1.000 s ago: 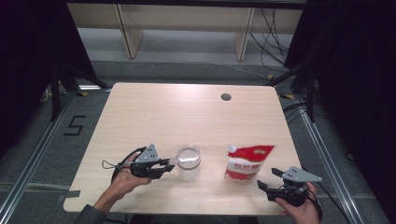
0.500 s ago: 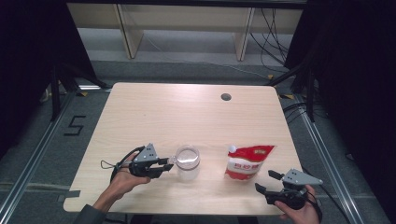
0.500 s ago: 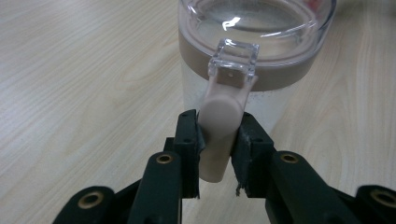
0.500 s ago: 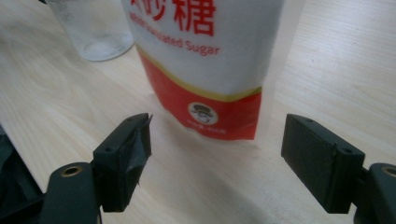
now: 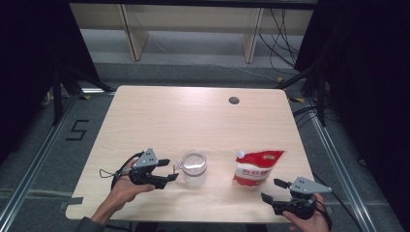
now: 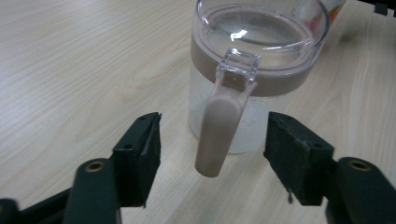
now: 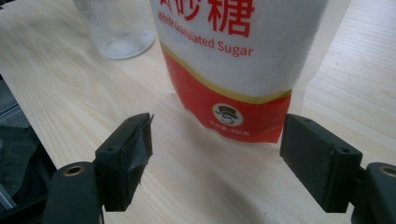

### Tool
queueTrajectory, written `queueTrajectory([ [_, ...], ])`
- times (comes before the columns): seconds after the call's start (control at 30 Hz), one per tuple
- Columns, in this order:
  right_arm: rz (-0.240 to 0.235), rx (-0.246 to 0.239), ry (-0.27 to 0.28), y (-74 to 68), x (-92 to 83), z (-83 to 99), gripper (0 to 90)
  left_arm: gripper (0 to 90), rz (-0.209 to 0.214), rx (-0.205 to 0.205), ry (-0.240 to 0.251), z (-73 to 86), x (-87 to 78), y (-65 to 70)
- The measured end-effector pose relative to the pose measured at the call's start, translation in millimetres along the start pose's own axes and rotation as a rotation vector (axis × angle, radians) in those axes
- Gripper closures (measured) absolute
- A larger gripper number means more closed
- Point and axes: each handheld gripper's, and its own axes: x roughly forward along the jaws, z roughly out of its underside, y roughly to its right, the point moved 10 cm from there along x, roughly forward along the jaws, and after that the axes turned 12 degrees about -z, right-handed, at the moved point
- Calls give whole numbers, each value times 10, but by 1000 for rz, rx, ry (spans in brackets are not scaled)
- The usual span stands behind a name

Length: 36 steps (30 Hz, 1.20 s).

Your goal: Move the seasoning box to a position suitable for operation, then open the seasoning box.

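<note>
A clear plastic jar [image 5: 194, 168] with a beige band and a lid stands on the wooden table [image 5: 193, 116], near its front. My left gripper [image 5: 170, 169] lies level just left of it. Its jaws have just been opening. In the left gripper view the jar [image 6: 257, 60] shows its beige handle [image 6: 217, 130] between my left gripper's [image 6: 213, 137] pads, touching neither. A red and white sugar bag [image 5: 256, 166] stands right of the jar. My right gripper [image 5: 270, 190] is open just in front of the sugar bag [image 7: 233, 60], its jaws [image 7: 217, 135] holding nothing.
A round cable hole [image 5: 234, 100] sits at the table's far right. The jar [image 7: 116, 28] stands left of the bag in the right gripper view. The front table edge lies close behind both hands. Shelving and cables stand beyond the far edge.
The left gripper's jaws have spread apart around the jar's handle. The jar and the bag stand where they were. Both hands have hardly moved.
</note>
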Motion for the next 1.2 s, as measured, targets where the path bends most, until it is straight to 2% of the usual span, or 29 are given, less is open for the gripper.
queueTrajectory([
  [0.03, -6, 6, -10, -9, -1, 11, 261, 329, 0, -27, 2, -10, -30, 15],
  [0.07, -6, 6, -10, -9, -1, 11, 261, 308, 0, -27, 2, -10, -30, 15],
  [0.1, -9, 46, -9, -36, -11, 23, 261, 286, -7, -45, 8, -34, -73, 22],
  [0.13, -9, 46, -9, -36, -11, 23, 261, 259, -7, -45, 8, -34, -73, 22],
  [0.17, -5, 18, -12, 0, -11, 34, 261, 238, -12, -65, 16, -65, -111, 29],
  [0.2, -5, 18, -12, 0, -11, 34, 261, 229, -12, -65, 16, -65, -111, 29],
  [0.23, -11, 29, -24, 1, -13, 53, 261, 218, -23, -90, 25, -103, -141, 30],
  [0.27, -11, 29, -24, 1, -13, 53, 261, 204, -23, -90, 25, -103, -141, 30],
  [0.37, -15, 31, -10, -9, -7, 42, 261, 176, -8, -128, 26, -171, -178, 68],
  [0.4, -14, 32, -22, -11, -16, 50, 261, 166, -13, -134, 34, -191, -178, 78],
  [0.47, -16, 21, -13, -7, -5, 39, 261, 159, -6, -135, 33, -209, -186, 91],
  [0.53, 2, -3, -11, 21, -6, 30, 261, 159, -20, -138, 31, -222, -197, 94],
  [0.6, -2, 4, -20, 10, -5, 39, 261, 159, -17, -137, 37, -241, -209, 94],
  [0.63, -5, 32, -22, -12, -1, 49, 261, 158, -26, -140, 39, -257, -221, 86],
  [0.7, 0, 40, -17, -15, 6, 48, 261, 159, -29, -146, 40, -271, -228, 80],
  [0.73, 0, 40, -17, -15, 6, 48, 261, 162, -29, -146, 40, -271, -228, 80],
  [0.77, -14, 13, -11, -8, 5, 33, 261, 171, -38, -155, 43, -291, -231, 76],
  [0.87, -7, -3, -11, 0, 7, 26, 261, 255, -46, -156, 43, -314, -244, 72],
  [1.0, -12, 19, -13, -26, 9, 37, 261, 447, -39, -175, 77, -404, -275, 112],
  [1.03, -14, 17, -13, -26, 11, 36, 261, 447, -42, -164, 91, -437, -289, 118],
  [1.07, -16, 20, -14, -32, 13, 37, 261, 495, -33, -155, 99, -458, -300, 133],
  [1.1, -20, 8, -16, -26, 16, 34, 266, 608, -26, -154, 113, -499, -310, 163],
  [1.13, -20, 8, -16, -26, 16, 34, 266, 652, -26, -154, 113, -499, -310, 163],
  [1.17, -23, 5, -22, -41, 20, 31, 271, 703, -30, -124, 122, -533, -315, 181],
  [1.2, -23, 5, -22, -41, 20, 31, 271, 728, -30, -124, 122, -533, -315, 181],
])
